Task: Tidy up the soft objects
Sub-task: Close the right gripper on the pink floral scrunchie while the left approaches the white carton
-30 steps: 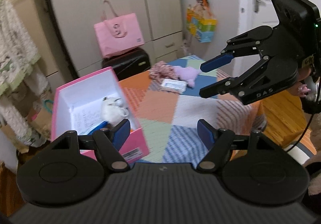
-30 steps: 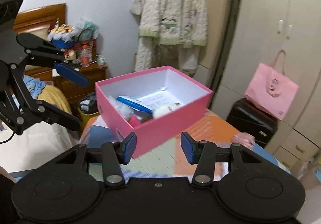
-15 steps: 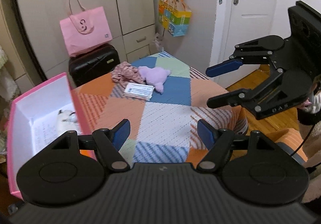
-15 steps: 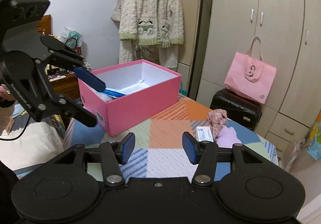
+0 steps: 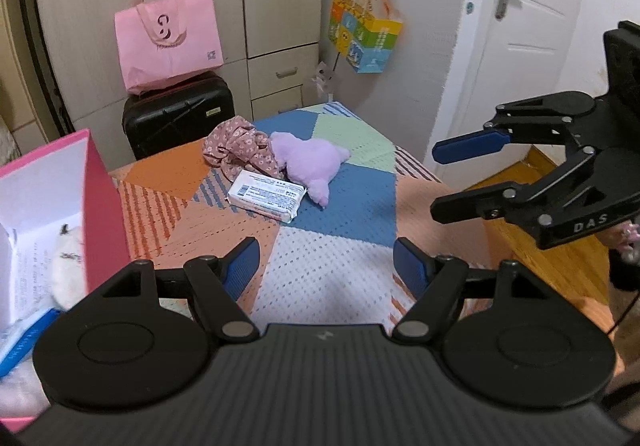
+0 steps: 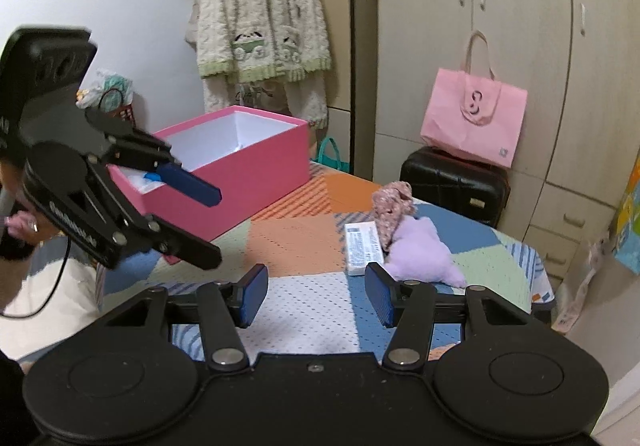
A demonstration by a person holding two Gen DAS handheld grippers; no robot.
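While both grippers hang with jaws apart and empty, the purple plush toy lies far ahead of the left gripper, on the patchwork table, right of the pink box; the right gripper is nearer it.

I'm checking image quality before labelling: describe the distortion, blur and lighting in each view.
Left wrist view: fisheye bends the door and wardrobe lines; the pink box at the left edge is slightly soft; the purple plush toy is sharp under even indoor light. Right wrist view: dark vignette in the corners, curved wardrobe edges, mild blur on the left gripper.
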